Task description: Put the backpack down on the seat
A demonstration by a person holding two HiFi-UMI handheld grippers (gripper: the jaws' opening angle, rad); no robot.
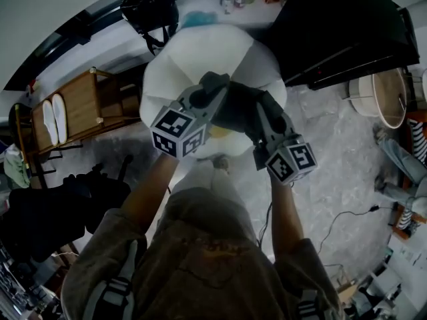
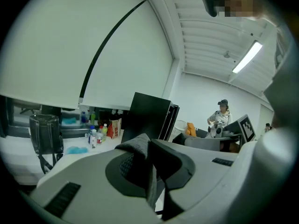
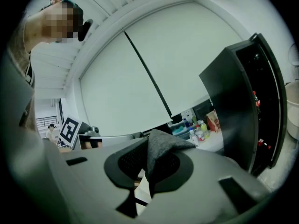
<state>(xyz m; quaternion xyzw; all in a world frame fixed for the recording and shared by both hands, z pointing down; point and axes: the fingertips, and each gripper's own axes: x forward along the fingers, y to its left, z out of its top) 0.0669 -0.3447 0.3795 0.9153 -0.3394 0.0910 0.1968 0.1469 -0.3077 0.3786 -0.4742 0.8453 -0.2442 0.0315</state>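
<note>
The 2 grippers, left gripper [image 1: 208, 92] and right gripper [image 1: 265, 115], have fingers [image 3: 229, 171] clenched on the grey backpack [image 1: 235, 111], which hangs over the white seat [image 1: 193, 49]. Next, it seems, lower it squarely onto the seat, then release.

A grey marbled floor [image 1: 333, 172] is seen below, crossed by a black cable [image 1: 347, 215]. At the left, white slippers [image 1: 53, 120] are laid on a wooden rack [image 1: 83, 102]. Bottles [image 2: 96, 134] are crowded on a white counter [image 2: 23, 160] beside a black cabinet [image 1: 347, 25]. A white roller blind [image 2: 70, 41] is drawn down, and a ceiling strip light [image 2: 247, 57] is lit.
</note>
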